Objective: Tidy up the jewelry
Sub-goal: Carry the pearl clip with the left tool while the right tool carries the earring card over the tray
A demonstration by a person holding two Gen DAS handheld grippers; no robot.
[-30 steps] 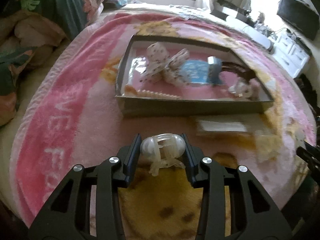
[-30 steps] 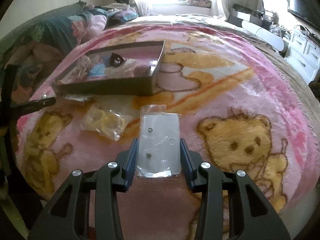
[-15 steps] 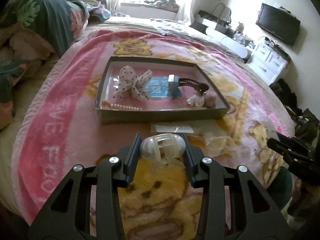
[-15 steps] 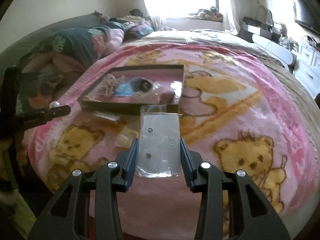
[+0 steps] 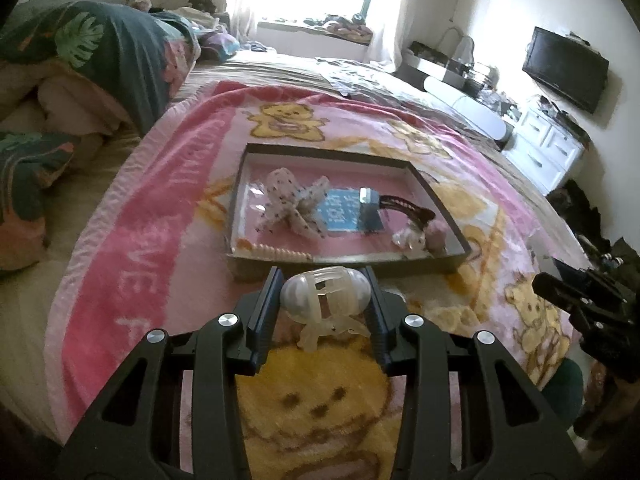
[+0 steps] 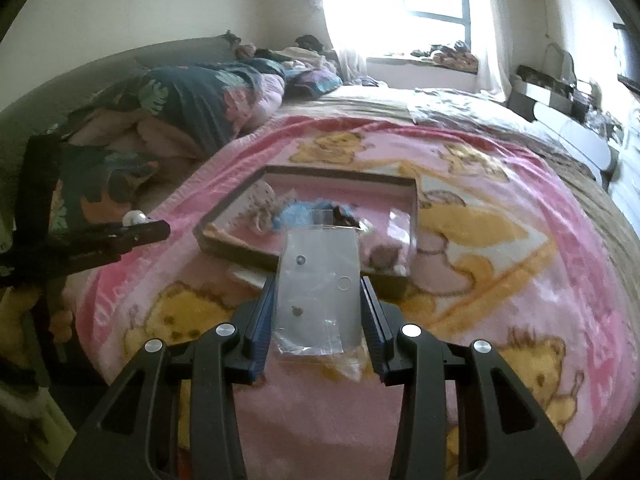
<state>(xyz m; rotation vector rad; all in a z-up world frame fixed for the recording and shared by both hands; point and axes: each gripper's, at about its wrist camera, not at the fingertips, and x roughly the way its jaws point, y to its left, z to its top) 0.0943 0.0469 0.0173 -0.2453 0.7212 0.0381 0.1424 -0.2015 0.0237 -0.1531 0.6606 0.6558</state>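
Nearest, the left claw (image 5: pixel 324 300) is seen clamped on a translucent hair claw clip (image 5: pixel 325 295), which is held clear above the pink teddy-bear blanket (image 5: pixel 132 264) on the bed. Likewise, the right claw (image 6: pixel 318 300) is clamped by the edges on a clear plastic earring packet (image 6: pixel 318 288) with two small studs on its card. Just beyond both, the shallow dark tray (image 5: pixel 436 200) is set on the blanket, and a dotted fabric bow (image 5: pixel 294 200), a blue card (image 5: pixel 344 214), a dark hair clip (image 5: pixel 408 208) and a strand of pearls (image 5: pixel 276 251) are already laid inside. For the step judged to be in hand, each item should be carried over the near wall, lowered onto a bare pink patch, and released only once it is resting flat, so nothing is dropped onto the bow. Small pale pieces at the tray's right corner cannot be identified, and the loose packets on the blanket are largely hidden behind the held items.
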